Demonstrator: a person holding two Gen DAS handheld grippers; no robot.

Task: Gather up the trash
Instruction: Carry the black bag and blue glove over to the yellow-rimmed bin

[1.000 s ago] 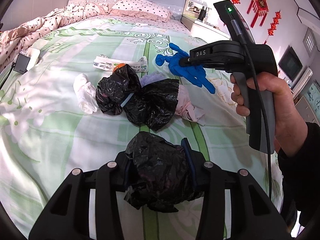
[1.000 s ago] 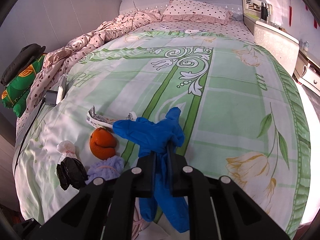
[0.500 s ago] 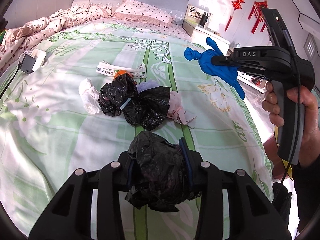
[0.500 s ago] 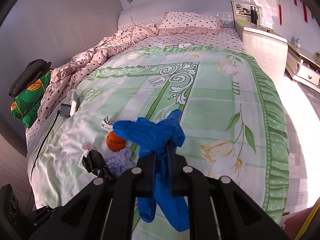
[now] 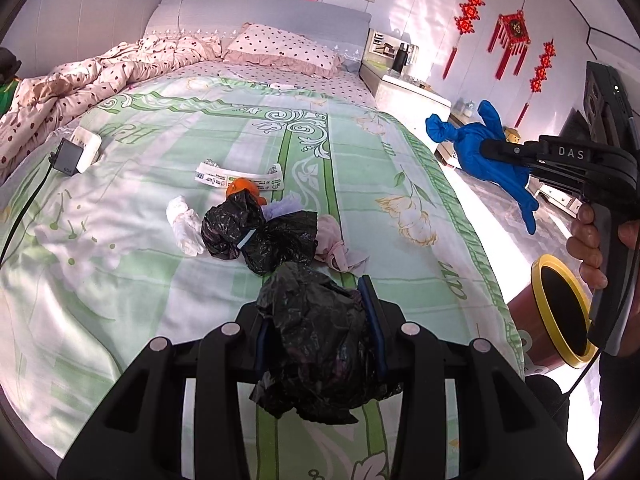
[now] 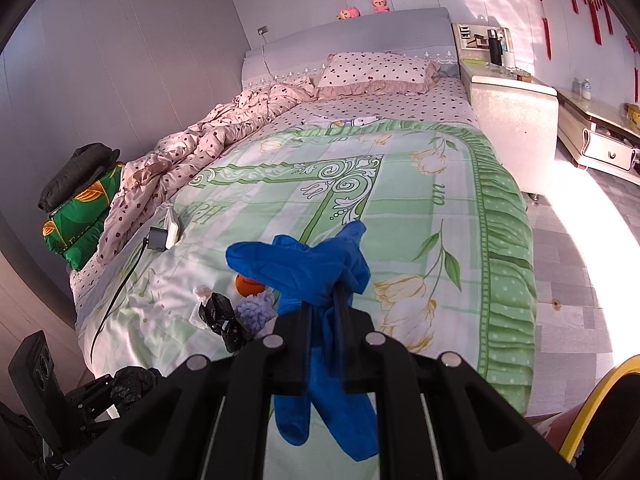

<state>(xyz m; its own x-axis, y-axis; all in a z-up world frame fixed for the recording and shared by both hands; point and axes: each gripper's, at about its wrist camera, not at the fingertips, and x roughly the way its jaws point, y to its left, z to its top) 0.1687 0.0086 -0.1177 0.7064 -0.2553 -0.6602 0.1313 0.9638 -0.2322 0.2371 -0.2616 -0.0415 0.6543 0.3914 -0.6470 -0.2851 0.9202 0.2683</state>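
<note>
Right tool (image 6: 325,322) is clamped on a crumpled blue glove (image 6: 316,272), which hangs off the side of the bed (image 5: 392,184) above the floor, near a bin with a yellow rim (image 5: 560,312). Left tool (image 5: 316,328) grips a wad of black plastic bag (image 5: 316,340) low over the green quilt. The step in hand looks like dropping the glove: it would be best to bring it squarely over the bin mouth before the fingers part, since its loose ends dangle below the tool and could catch the rim or fall outside. More trash waits on the quilt: a larger black bag (image 5: 260,232), a white tissue (image 5: 184,226), an orange peel (image 5: 242,188), a printed wrapper (image 5: 236,176) and pinkish cloth (image 5: 334,244) just beside the bag. Only a slice of the bin shows in either view, so its depth and contents cannot be made out, and the peel is half hidden behind the bag.
</note>
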